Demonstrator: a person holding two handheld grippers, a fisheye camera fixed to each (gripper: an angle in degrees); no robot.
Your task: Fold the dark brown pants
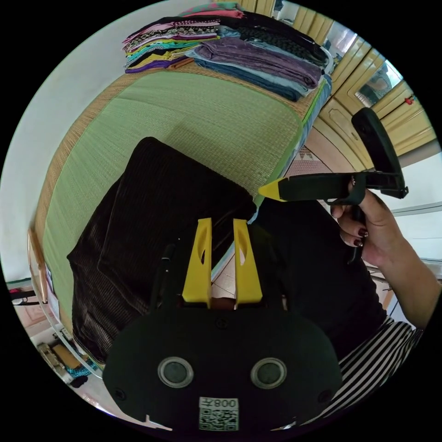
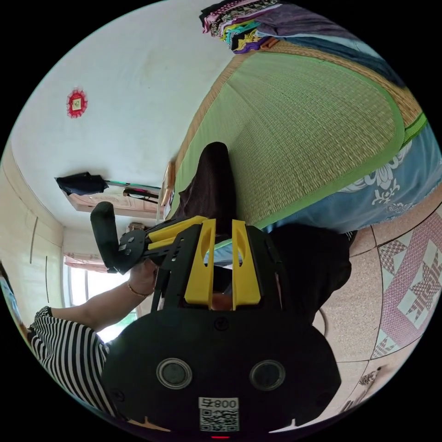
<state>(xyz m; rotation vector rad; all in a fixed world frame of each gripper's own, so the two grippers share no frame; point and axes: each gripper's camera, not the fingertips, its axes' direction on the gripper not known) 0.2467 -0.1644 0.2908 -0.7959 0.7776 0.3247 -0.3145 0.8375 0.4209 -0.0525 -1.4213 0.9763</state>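
Observation:
The dark brown pants (image 1: 152, 216) lie folded into a thick, roughly square bundle on the green woven mat (image 1: 207, 115), at the bed's near edge. My left gripper (image 1: 222, 222) hovers over their near corner, its yellow jaws a narrow gap apart with nothing between them. A hand holds my right gripper (image 1: 268, 189) to the right, just past the mat's edge, pointing at the pants. In the right gripper view the pants (image 2: 212, 179) rise as a dark hump beyond my right gripper (image 2: 223, 222), which is narrowly open and empty. The left gripper (image 2: 182, 226) sits close beside it.
Stacks of folded clothes (image 1: 221, 41) line the far end of the mat. A person in a striped top and dark trousers (image 1: 313, 262) stands against the bed's edge. Wooden wardrobe doors (image 1: 368, 83) stand beyond. Blue bedsheet (image 2: 391, 184) hangs over a patterned tile floor (image 2: 405, 276).

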